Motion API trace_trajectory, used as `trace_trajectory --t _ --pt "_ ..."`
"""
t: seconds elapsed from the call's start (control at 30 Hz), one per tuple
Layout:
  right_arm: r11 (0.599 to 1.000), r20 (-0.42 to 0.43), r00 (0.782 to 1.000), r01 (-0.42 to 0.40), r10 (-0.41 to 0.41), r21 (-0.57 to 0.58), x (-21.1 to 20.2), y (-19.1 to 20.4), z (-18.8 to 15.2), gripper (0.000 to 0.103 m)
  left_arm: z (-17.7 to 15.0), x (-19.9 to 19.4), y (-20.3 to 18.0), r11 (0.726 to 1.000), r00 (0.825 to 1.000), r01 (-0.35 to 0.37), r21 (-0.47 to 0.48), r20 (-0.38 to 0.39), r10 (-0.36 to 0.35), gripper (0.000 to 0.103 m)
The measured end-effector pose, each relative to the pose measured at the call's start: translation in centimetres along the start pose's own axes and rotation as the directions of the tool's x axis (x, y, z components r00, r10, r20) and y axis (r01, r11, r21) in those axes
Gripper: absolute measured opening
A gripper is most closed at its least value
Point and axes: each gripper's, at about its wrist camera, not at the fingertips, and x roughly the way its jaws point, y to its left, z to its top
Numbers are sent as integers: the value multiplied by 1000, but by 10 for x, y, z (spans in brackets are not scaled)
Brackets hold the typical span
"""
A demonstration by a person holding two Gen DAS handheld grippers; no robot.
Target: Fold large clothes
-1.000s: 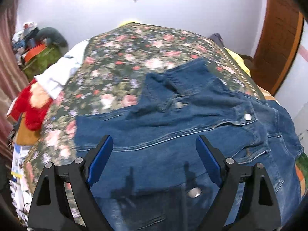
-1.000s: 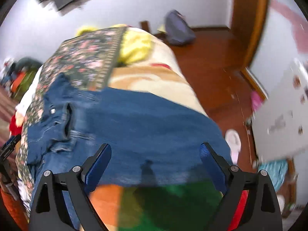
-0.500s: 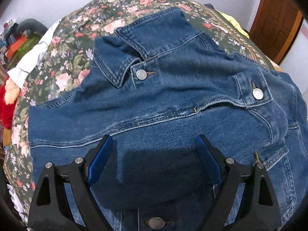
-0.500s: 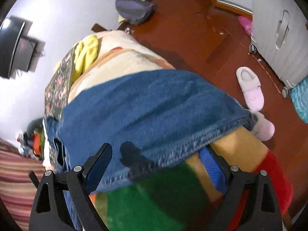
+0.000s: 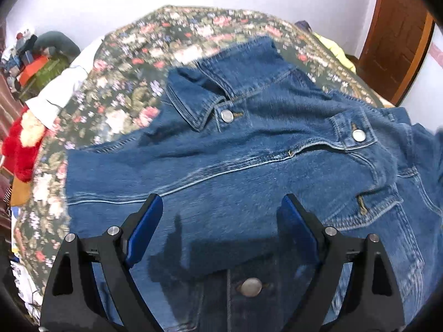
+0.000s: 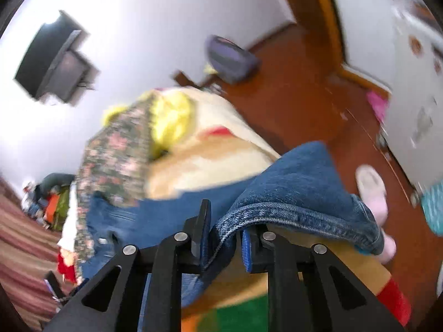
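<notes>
Barely started: the denim jacket (image 5: 249,152) lies spread, unfolded, on the bed (image 5: 133,55), its hem (image 6: 277,215) clamped between the right gripper (image 6: 225,242) jaws that have just closed, while the left gripper (image 5: 218,215) hovers above the front with jaws wide apart, every fold ahead

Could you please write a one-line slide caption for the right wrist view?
Right gripper, jaws just closed, pinches the hem of the denim jacket at the bed's edge.
</notes>
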Motion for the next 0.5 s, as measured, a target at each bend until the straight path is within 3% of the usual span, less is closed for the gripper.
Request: trace_trajectory --t 0.13,0.23,0.4,0.5 --pt "985 83 991 -97 109 -141 -31 77 17 14 -5 -31 13 1000 998 -13 -1 65 13 88" --pt "955 83 971 -203 225 -215 -42 140 20 13 -9 -52 26 1000 995 -9 -20 103 11 88" --pt "884 -4 934 -340 358 -322 -32 236 -7 13 -24 -88 55 998 987 -1 -70 160 12 88" --pt "848 -113 925 -377 362 -371 -3 280 -46 13 -36 -101 71 996 985 -2 -91 171 17 88"
